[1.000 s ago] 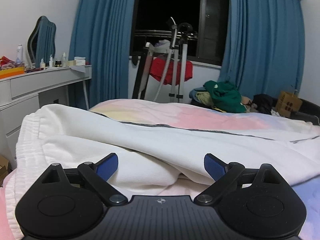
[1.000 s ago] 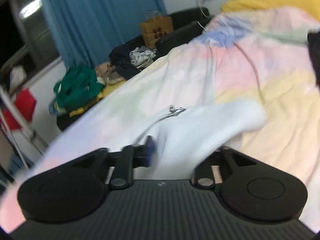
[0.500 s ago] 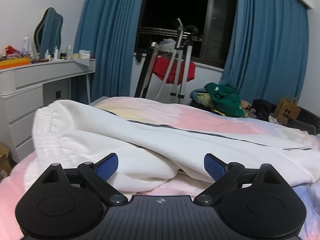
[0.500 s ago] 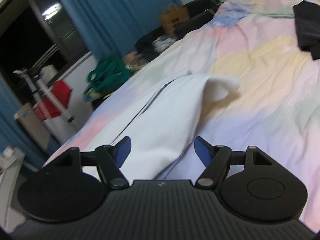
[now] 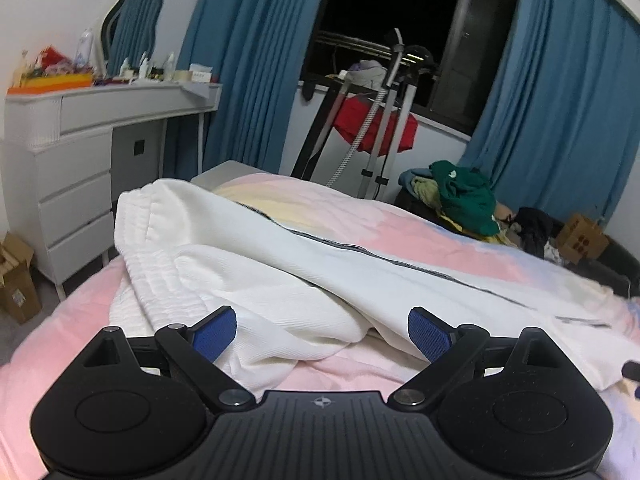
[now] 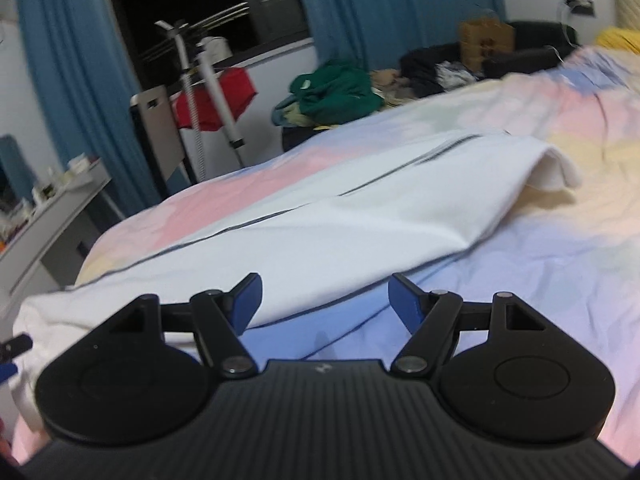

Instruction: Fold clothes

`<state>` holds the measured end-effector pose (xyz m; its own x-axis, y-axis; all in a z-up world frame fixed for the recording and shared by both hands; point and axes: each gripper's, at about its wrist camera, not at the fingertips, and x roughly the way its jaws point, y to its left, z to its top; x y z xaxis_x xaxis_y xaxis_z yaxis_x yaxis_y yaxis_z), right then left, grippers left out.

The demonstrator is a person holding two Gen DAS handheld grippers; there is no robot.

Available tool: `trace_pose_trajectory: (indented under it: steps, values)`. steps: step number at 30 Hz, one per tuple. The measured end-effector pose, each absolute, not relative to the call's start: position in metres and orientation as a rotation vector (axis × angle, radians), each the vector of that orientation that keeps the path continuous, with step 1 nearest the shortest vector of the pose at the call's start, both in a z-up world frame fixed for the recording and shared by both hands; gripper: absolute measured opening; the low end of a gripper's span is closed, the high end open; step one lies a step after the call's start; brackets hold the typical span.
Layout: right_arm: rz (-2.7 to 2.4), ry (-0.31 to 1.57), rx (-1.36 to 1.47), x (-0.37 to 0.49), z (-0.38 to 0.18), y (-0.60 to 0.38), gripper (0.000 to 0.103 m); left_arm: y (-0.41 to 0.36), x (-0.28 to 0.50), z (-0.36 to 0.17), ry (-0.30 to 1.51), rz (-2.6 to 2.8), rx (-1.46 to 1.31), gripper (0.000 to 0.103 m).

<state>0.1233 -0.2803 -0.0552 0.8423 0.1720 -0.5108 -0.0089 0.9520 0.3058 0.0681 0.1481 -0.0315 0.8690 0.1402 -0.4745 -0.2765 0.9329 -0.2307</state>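
White trousers (image 5: 280, 264) with a thin dark side stripe lie stretched across the pastel bed cover (image 5: 460, 248). Their ribbed waistband (image 5: 148, 248) is bunched at the left, near the bed's corner. My left gripper (image 5: 320, 332) is open just before a loose fold below the waistband, its blue pads clear of the cloth. In the right wrist view the trousers (image 6: 320, 232) run off to the right, with the leg end (image 6: 556, 168) folded over. My right gripper (image 6: 324, 300) is open at the near edge of the leg, holding nothing.
A white dresser (image 5: 72, 168) with bottles on top stands left of the bed, with a cardboard box (image 5: 16, 280) on the floor beside it. Beyond the bed are a clothes rack with a red garment (image 5: 376, 124), a pile of clothes (image 5: 464, 200) and blue curtains (image 5: 560, 100).
The right gripper let go of the trouser leg end, opened wide and swung back leftwards along the leg. The left gripper stayed open, drawing back and rising a little.
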Motion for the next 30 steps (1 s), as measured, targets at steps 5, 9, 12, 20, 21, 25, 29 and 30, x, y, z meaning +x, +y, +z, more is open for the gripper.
trace_pose_trajectory:
  steps: [5,9,12,20,21,25,29,30]
  values:
    - [0.101,0.592,0.311,0.126,-0.065,-0.282,0.072,0.155,0.077,-0.026,0.493,0.211,-0.315,0.092]
    - [0.092,0.636,0.342,0.129,-0.076,-0.289,0.072,0.194,0.098,-0.013,0.517,0.282,-0.399,0.090]
    - [0.101,0.648,0.365,0.132,-0.079,-0.291,0.072,0.244,0.103,-0.003,0.464,0.352,-0.512,0.090]
    - [0.119,0.685,0.384,0.142,-0.086,-0.282,0.072,0.375,0.124,-0.025,0.425,0.397,-0.785,0.090]
    - [0.118,0.693,0.384,0.145,-0.088,-0.280,0.072,0.385,0.128,-0.032,0.433,0.385,-0.828,0.090]
    - [0.115,0.723,0.368,0.155,-0.095,-0.273,0.072,0.419,0.148,-0.062,0.467,0.323,-0.980,0.086]
    - [0.108,0.756,0.349,0.167,-0.104,-0.265,0.072,0.433,0.167,-0.087,0.436,0.221,-1.110,0.085]
    - [0.109,0.764,0.341,0.169,-0.107,-0.263,0.072,0.435,0.172,-0.091,0.422,0.188,-1.129,0.081]
